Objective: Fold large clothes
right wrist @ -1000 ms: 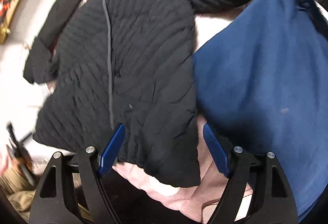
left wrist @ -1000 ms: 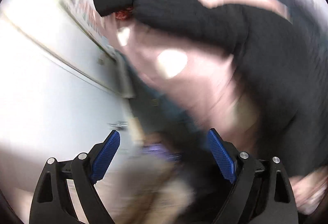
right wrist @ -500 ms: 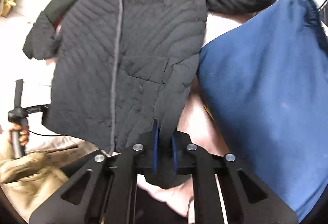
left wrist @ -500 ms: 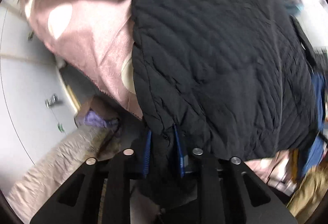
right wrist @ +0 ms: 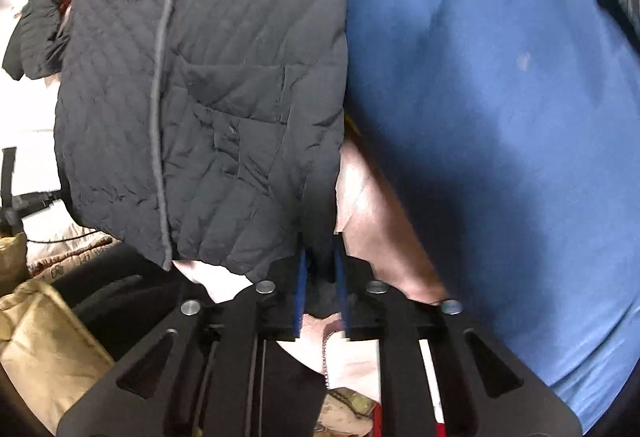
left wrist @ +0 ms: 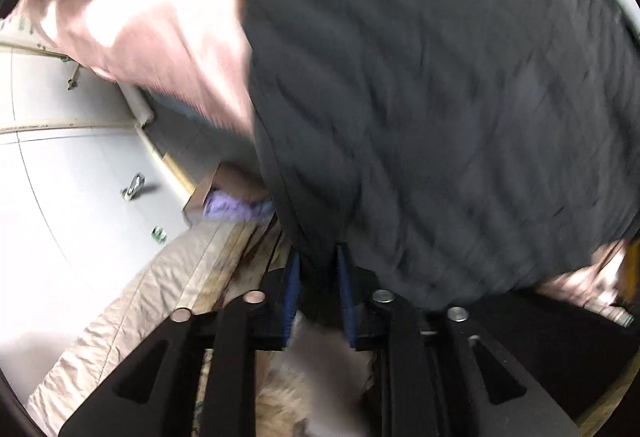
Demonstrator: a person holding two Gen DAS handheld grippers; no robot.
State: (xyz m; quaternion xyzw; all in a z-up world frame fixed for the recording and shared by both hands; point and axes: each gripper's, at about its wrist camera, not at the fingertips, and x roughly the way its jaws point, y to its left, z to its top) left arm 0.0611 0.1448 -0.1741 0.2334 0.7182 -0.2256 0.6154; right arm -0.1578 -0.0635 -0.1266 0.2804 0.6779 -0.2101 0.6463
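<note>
The black quilted jacket (right wrist: 208,89) lies spread flat on the pink cover (right wrist: 372,209), front side up with its grey zipper line running along the middle. It is not folded yet; I see no fold line in it, and one sleeve lies out to the far left. So I judge the task is only at its beginning: the hem is taken, the folding itself is all left to do.

My right gripper (right wrist: 320,277) stands at the jacket's near hem, at the corner beside the blue garment (right wrist: 500,141). Its blue pads have a bunch of black cloth between them. The jaws have just been opening a little again, but in the picture the cloth fills the gap, so I read it as clamped on the hem.

My left gripper (left wrist: 318,285) is at the other corner of the same hem, on the side away from the blue garment. Its jaws also have just been opening slightly, and dark cloth sits between the pads here too.

Beyond the jacket's left edge I see a white floor (left wrist: 72,205) and a purple cloth (left wrist: 232,207).
</note>
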